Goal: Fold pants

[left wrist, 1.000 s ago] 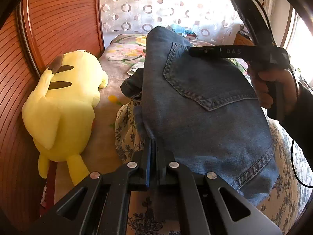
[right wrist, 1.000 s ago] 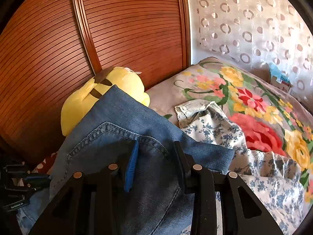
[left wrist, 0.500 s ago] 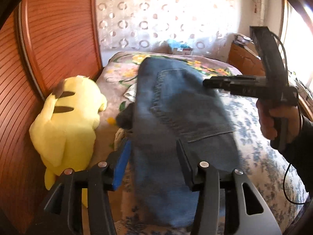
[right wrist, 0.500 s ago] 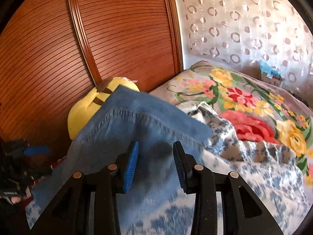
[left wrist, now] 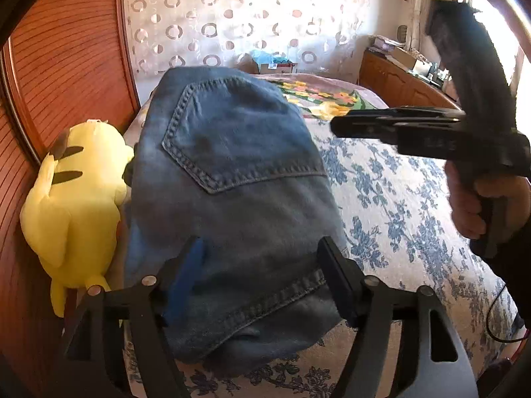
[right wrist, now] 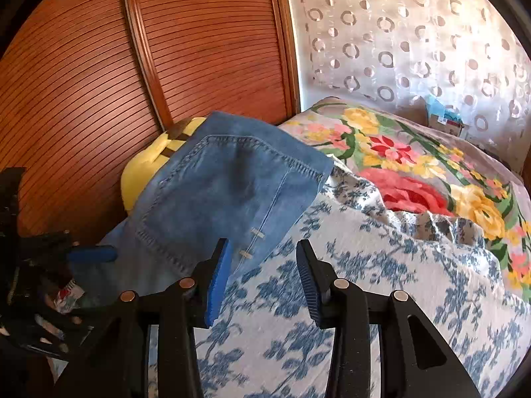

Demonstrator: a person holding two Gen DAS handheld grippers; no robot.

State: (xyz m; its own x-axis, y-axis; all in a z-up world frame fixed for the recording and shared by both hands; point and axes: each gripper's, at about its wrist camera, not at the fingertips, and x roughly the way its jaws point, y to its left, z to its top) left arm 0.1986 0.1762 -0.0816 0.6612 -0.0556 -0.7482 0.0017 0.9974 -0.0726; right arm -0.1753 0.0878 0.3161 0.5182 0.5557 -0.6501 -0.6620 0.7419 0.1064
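The folded blue jeans (left wrist: 232,165) lie back-pocket up on the bed, near its left side. My left gripper (left wrist: 260,252) hovers at their near end. Its jaws are opening, wide apart, and the pads do not press the denim seen between them. My right gripper (right wrist: 264,248) is over the quilt, just right of the jeans (right wrist: 225,182). Its jaws are opening too, with nothing between them. In the left wrist view the right gripper (left wrist: 335,126) shows from the side, held by a person's hand (left wrist: 478,205). The left gripper's blue pad (right wrist: 93,253) appears at the left edge of the right wrist view.
A yellow plush toy (left wrist: 73,192) lies between the jeans and the slatted wooden door (left wrist: 66,49). A blue-and-white quilt (left wrist: 398,215) covers the bed, with a flowered blanket (right wrist: 415,165) farther back. A wooden dresser (left wrist: 398,79) stands at the far right, and a patterned curtain (left wrist: 232,16) hangs behind.
The left gripper, shut on the jeans' edge a second ago, has opened and drawn back. The right gripper has pulled away to the right, off the jeans, which now rest on the bed.
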